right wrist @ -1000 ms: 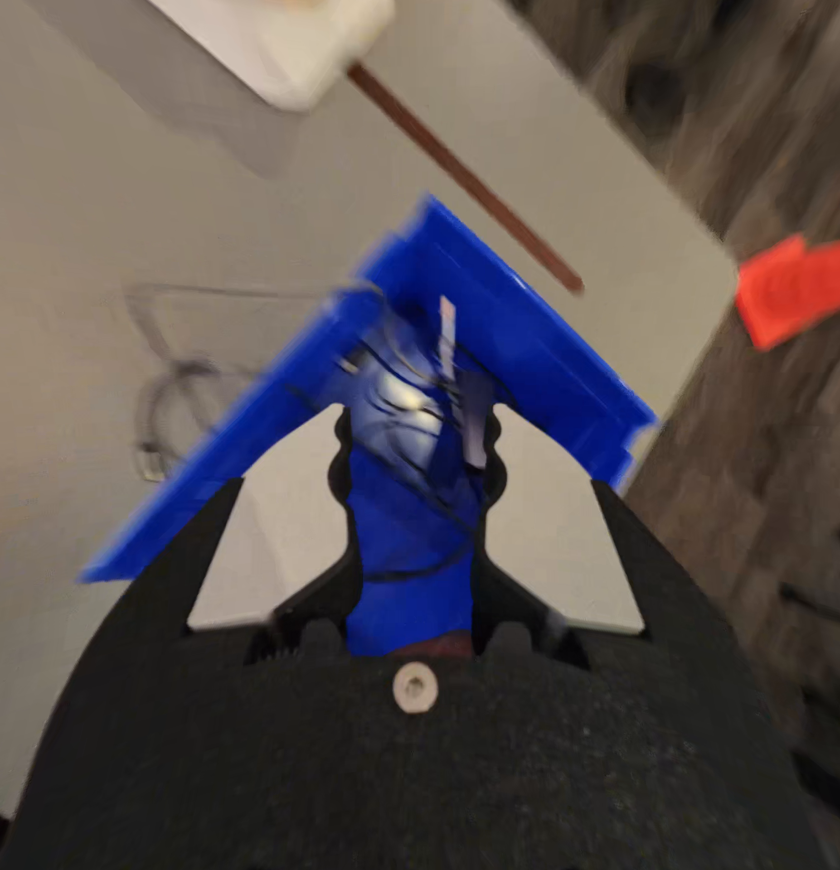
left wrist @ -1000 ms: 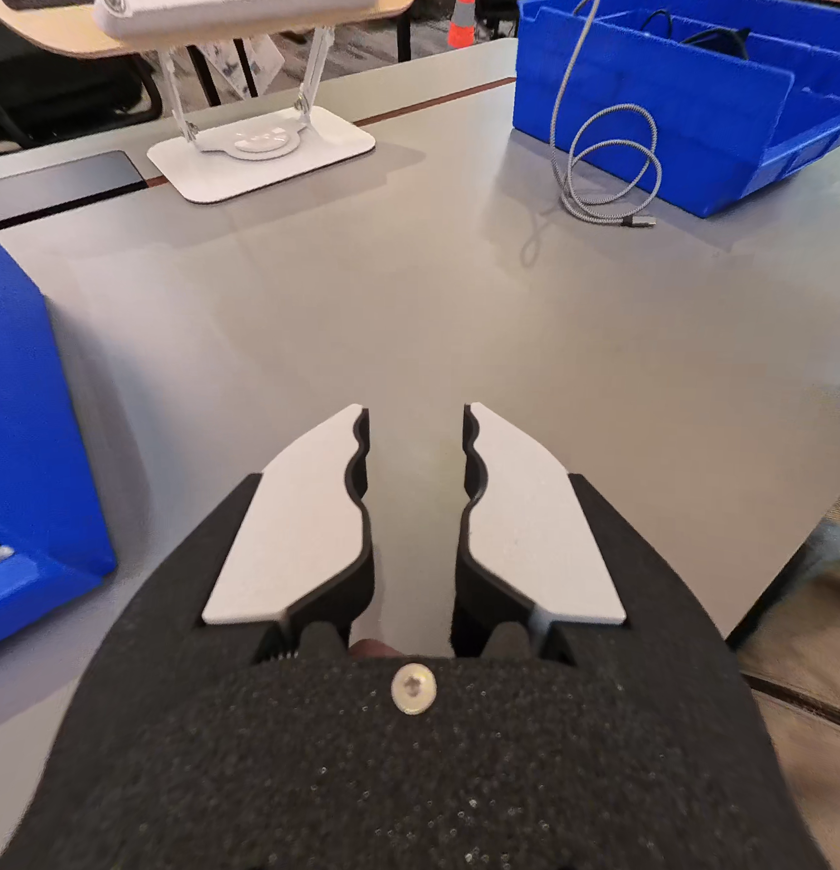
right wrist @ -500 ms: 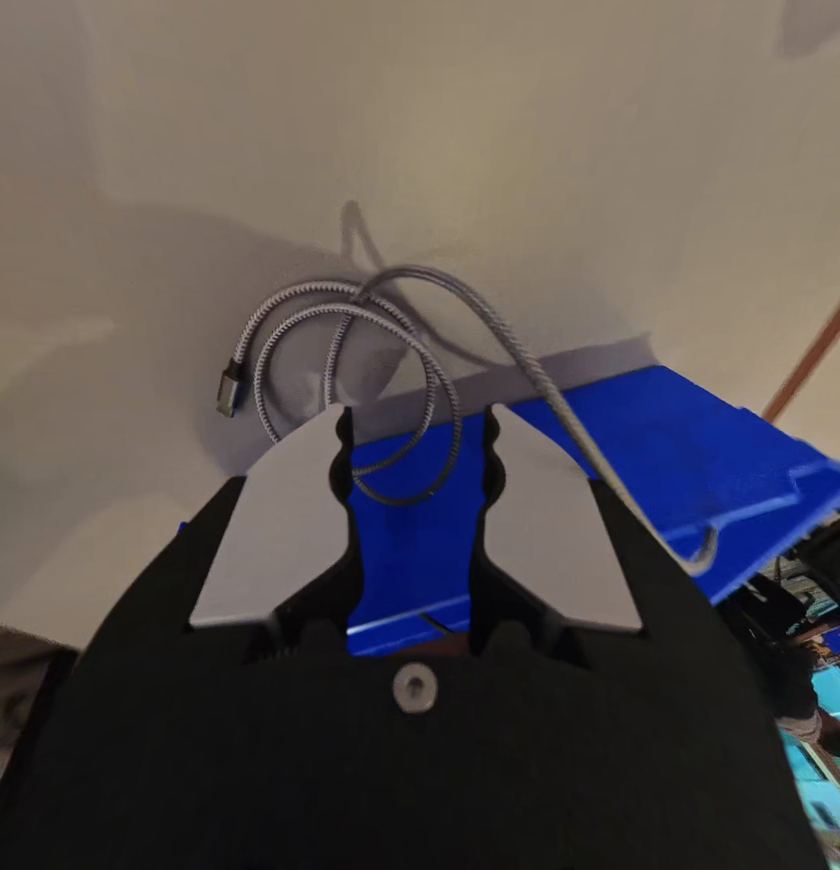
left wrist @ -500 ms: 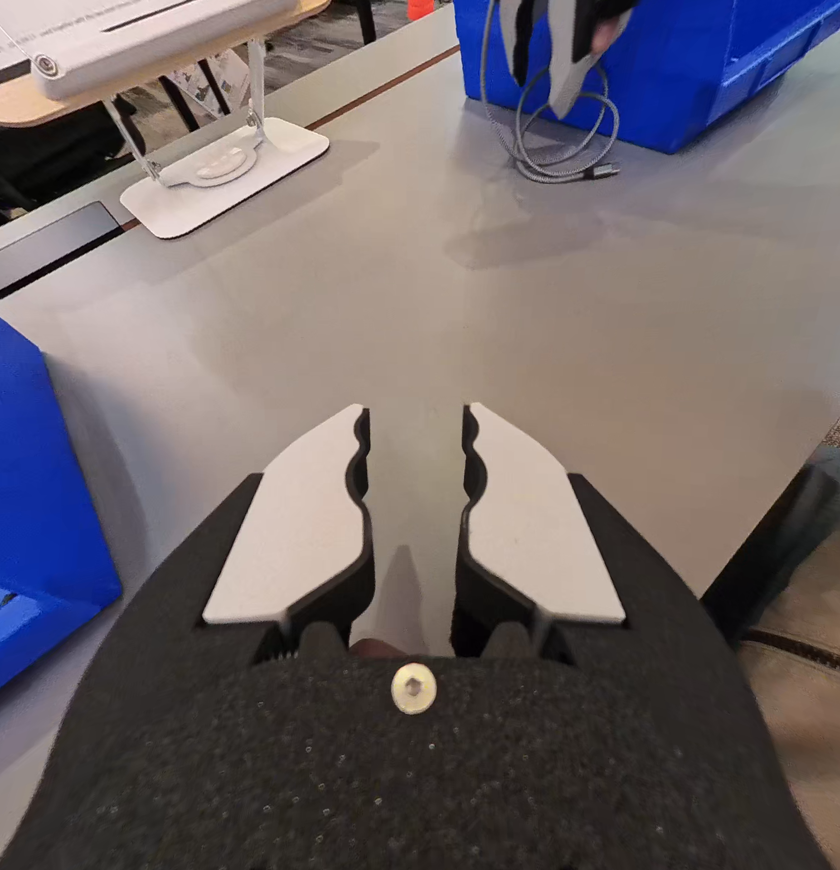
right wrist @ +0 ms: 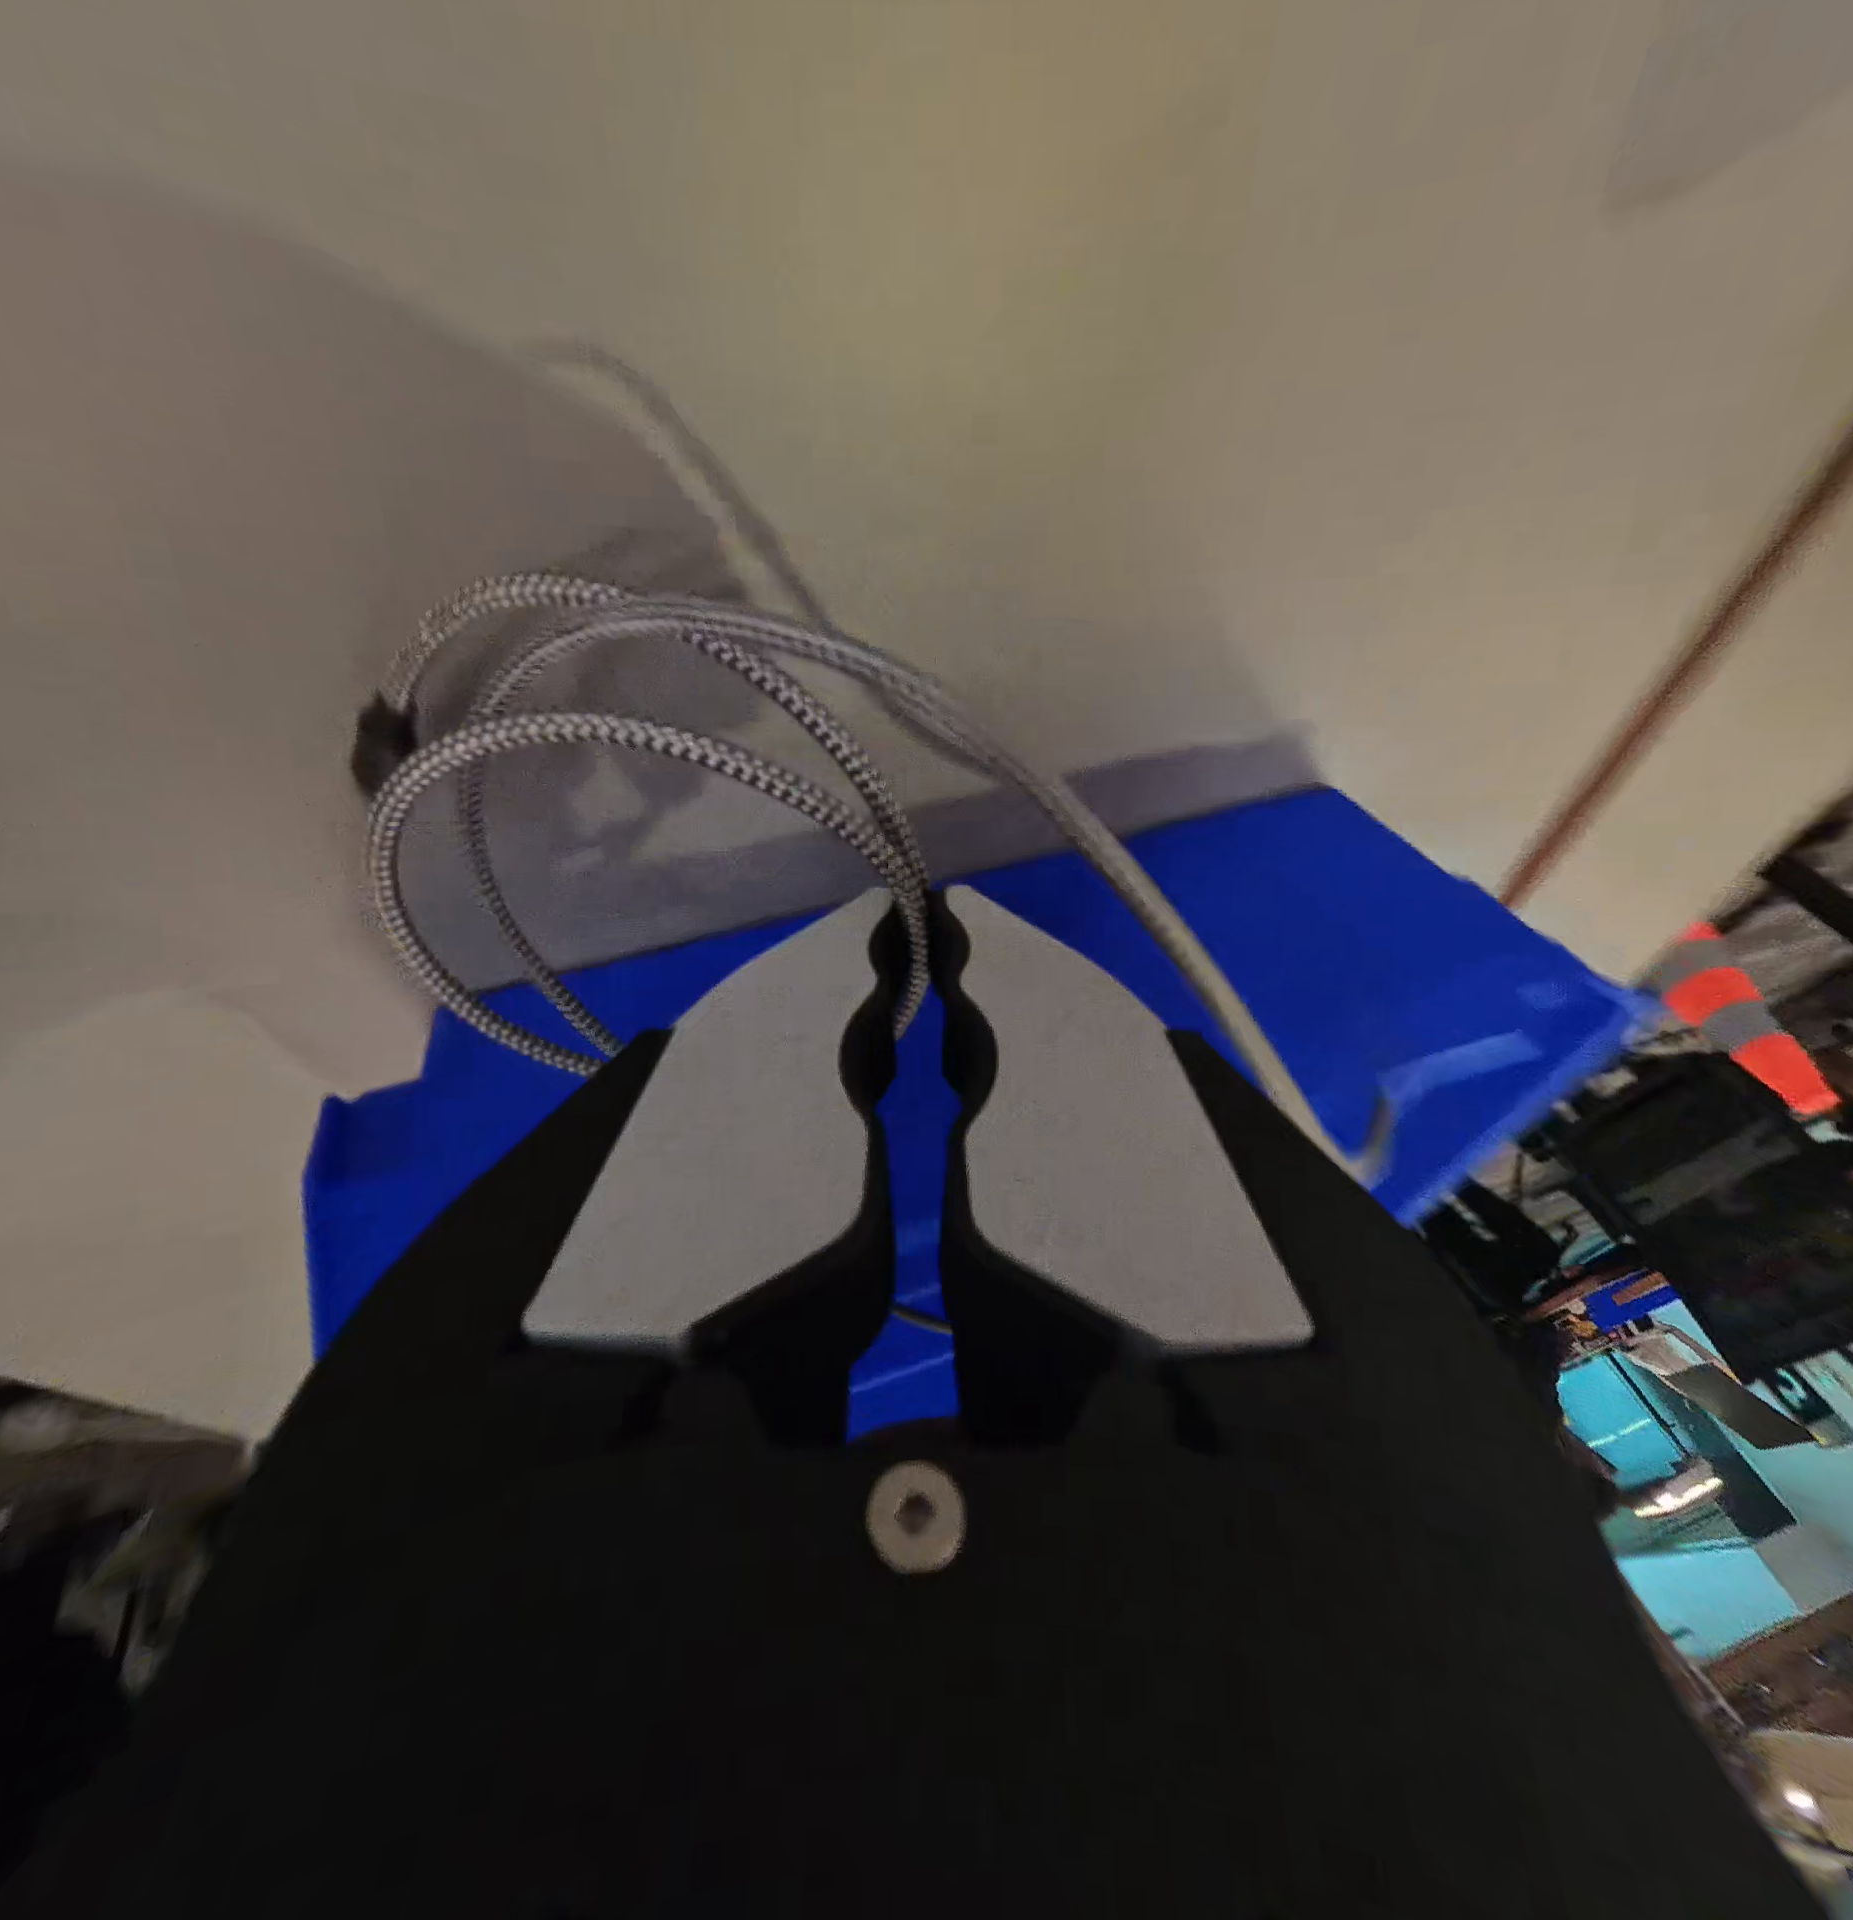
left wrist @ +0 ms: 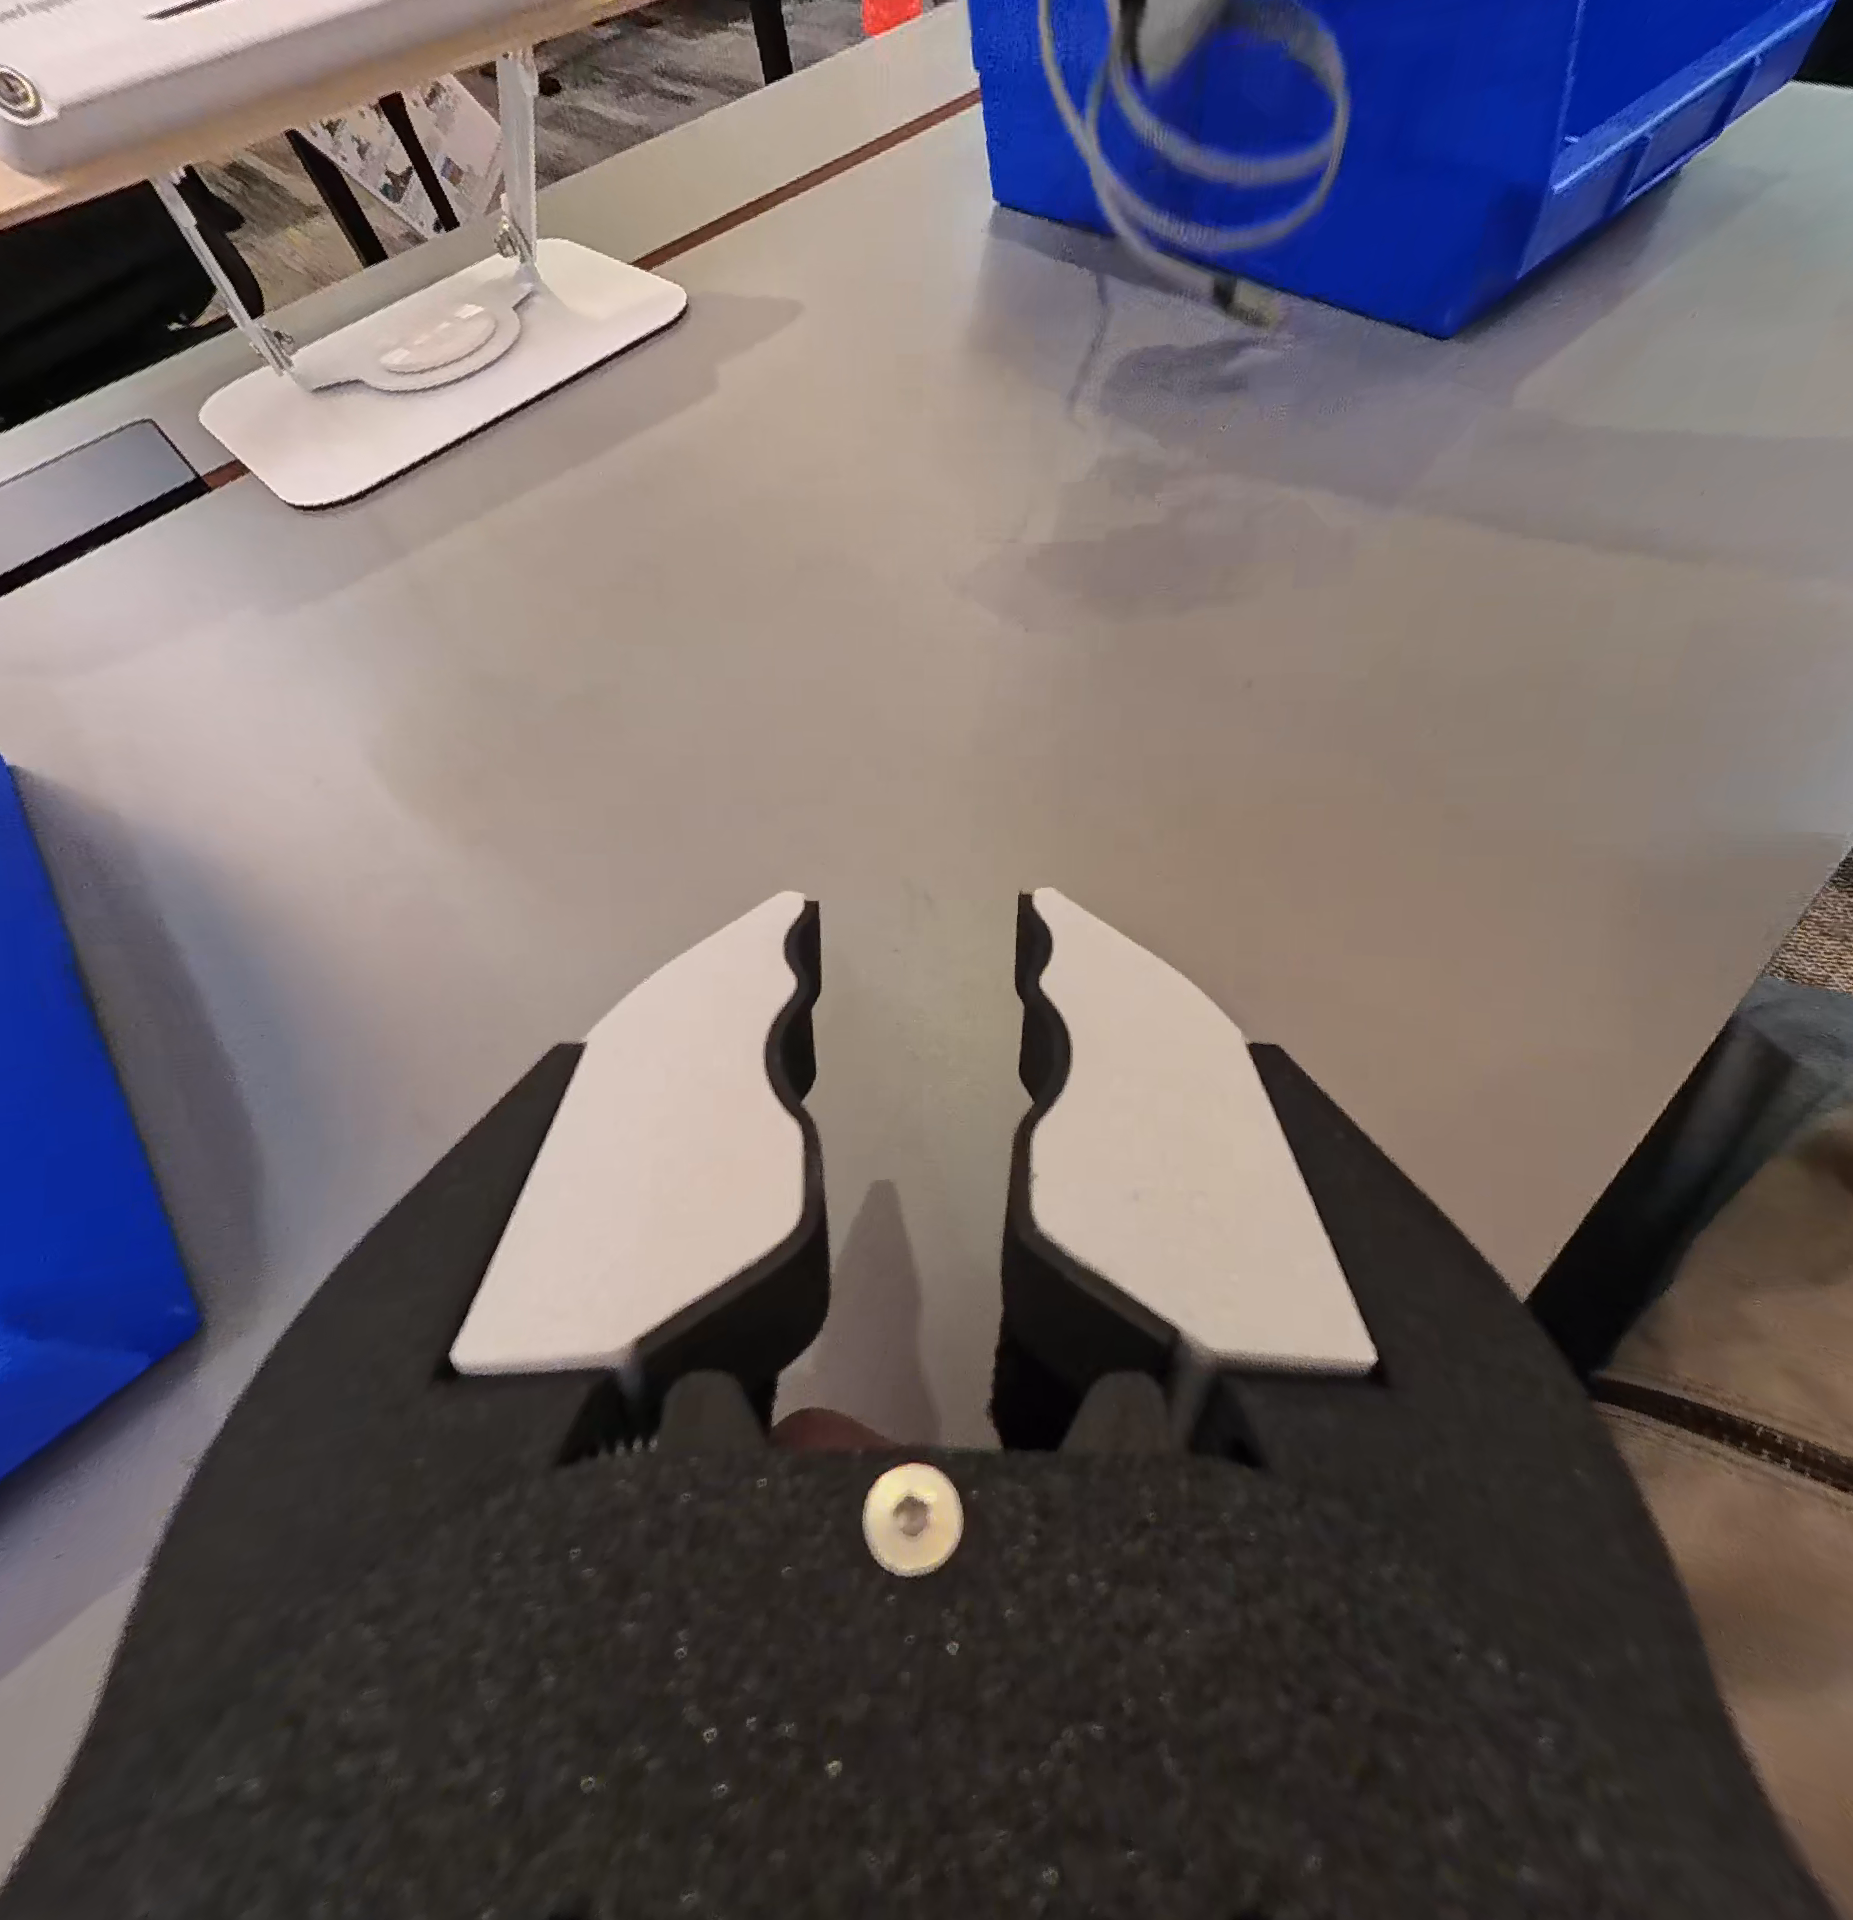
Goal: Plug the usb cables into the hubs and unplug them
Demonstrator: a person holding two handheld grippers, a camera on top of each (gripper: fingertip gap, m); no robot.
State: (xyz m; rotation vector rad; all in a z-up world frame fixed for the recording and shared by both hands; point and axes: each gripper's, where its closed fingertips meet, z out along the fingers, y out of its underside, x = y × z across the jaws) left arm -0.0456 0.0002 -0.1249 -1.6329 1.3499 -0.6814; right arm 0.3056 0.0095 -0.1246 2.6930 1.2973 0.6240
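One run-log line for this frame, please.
right gripper: shut on braided usb cable | cable lifted beside blue bin | left gripper: open, empty, over grey table

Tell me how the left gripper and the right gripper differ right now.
The left gripper is open with nothing between its fingers; the right gripper is shut on the braided grey cable. The left gripper hangs over bare grey table; the right gripper sits at the blue bin, where the cable's loop hangs. Both share the same build: black bodies with pale, wavy-edged fingers.
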